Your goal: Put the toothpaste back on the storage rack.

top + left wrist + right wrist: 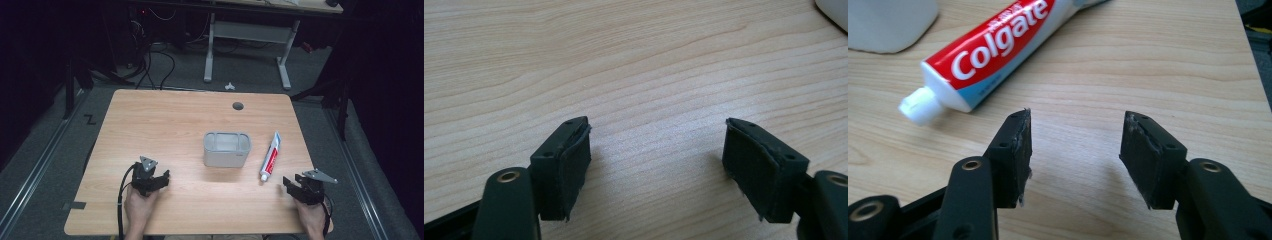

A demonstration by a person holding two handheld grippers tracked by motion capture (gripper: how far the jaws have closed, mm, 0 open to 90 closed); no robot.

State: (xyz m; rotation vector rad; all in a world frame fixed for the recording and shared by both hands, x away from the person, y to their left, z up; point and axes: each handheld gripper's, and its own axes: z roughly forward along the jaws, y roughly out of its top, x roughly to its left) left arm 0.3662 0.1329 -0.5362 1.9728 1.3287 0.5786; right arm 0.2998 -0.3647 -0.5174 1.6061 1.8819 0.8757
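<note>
Both grippers sit low at the near edge of the desk (150,115), each in a hand. On the right gripper (1075,150) the 2 fingers (1013,155) stand well apart with nothing between them; the left gripper (656,165) is spread just as wide over bare wood, also holding nothing.

A toothpaste tube (270,156) lies flat on the desk just right of the grey tub (226,149), apart from it. Its long axis runs almost straight away from the person, white cap at the near end. From the right fingers it lies ahead and to the left, cap (920,106) nearest, so the right hand is much the closer; the left is well off, beyond the tub.

It is a red, white and blue Colgate tube (993,47), plump and uncreased, cap on.
</note>
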